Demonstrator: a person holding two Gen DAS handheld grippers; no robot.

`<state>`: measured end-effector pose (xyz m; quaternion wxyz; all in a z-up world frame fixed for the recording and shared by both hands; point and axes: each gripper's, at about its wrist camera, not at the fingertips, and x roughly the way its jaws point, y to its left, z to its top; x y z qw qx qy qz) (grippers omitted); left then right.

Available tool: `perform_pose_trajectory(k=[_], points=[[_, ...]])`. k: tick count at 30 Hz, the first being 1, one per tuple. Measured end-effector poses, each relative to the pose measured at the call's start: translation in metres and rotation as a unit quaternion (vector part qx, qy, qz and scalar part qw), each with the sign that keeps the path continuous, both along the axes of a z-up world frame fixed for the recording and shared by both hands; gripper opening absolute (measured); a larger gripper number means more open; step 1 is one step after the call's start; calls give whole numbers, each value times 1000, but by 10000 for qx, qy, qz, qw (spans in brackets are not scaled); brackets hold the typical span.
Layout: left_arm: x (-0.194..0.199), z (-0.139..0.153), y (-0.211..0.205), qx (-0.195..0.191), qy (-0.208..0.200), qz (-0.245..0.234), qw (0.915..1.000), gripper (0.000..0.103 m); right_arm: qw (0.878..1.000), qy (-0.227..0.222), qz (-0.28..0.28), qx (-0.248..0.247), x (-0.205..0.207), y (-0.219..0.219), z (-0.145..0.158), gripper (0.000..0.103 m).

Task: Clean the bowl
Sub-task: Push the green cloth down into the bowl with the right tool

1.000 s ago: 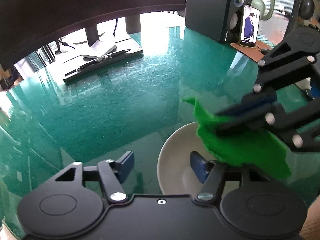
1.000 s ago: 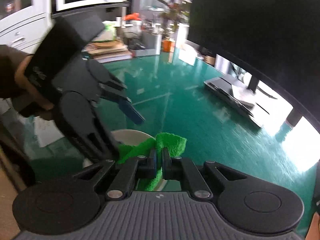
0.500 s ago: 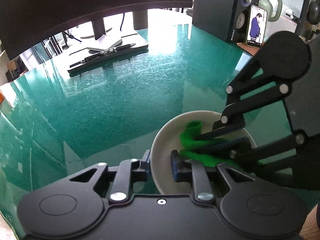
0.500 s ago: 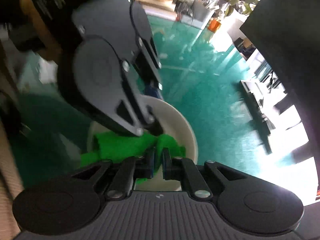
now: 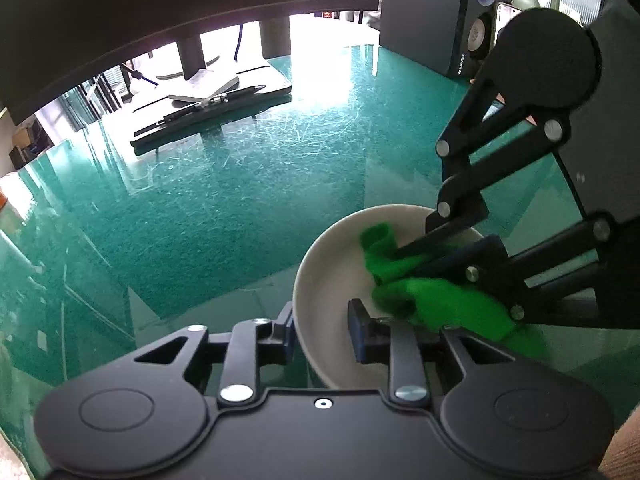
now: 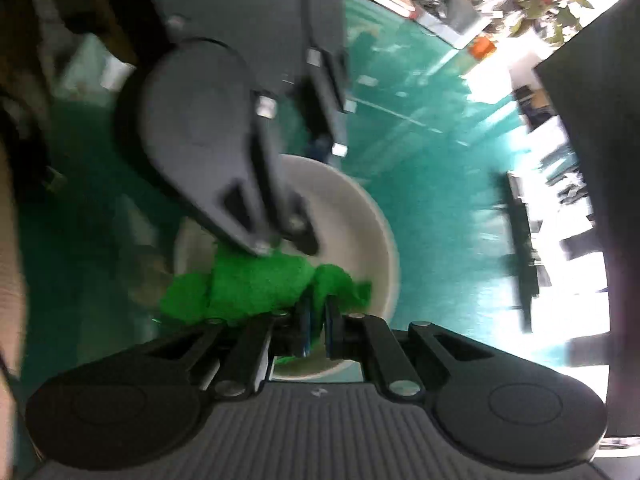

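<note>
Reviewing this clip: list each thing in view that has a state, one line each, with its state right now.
bowl: upright on the green table, its near rim clamped.
green cloth: bunched, inside the bowl, part draped over the rim.
left gripper: shut on the bowl's rim, one finger outside and one inside.
right gripper: shut on the green cloth, tips in the bowl.

On my left feed I see a scratched green glass desk (image 5: 248,184), a big dark monitor (image 5: 160,12) on its stand, a pen (image 5: 212,102) lying on a flat tray, and a black speaker (image 5: 452,12). My right feed shows potted plants (image 6: 536,0).
</note>
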<state>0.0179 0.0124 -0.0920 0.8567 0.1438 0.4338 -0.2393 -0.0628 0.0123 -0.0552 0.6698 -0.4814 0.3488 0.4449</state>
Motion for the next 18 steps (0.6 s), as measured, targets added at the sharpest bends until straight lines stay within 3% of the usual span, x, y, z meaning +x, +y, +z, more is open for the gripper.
perform_pose_trajectory(k=[3, 4, 8, 11, 12, 15, 18], points=[[0, 0, -2, 43, -27, -42, 10000, 27, 9976, 655, 166, 143, -9, 0, 4, 6], [0, 0, -2, 38, -23, -47, 10000, 27, 9974, 662, 280, 102, -13, -1, 4, 5], [1, 0, -2, 77, -35, -78, 9999, 27, 9975, 364, 551, -235, -15, 1, -2, 6], [0, 0, -3, 102, -43, -105, 9999, 27, 9956, -452, 615, -540, -9, 0, -7, 5], [0, 0, -3, 115, -55, -115, 9999, 27, 9953, -511, 629, -533, -7, -1, -6, 5], [0, 0, -4, 134, -79, -119, 9998, 27, 9951, -422, 636, -629, -8, -5, -7, 5], [0, 1, -5, 103, -67, -128, 9998, 27, 9959, -58, 666, -608, -13, -5, -9, 6]])
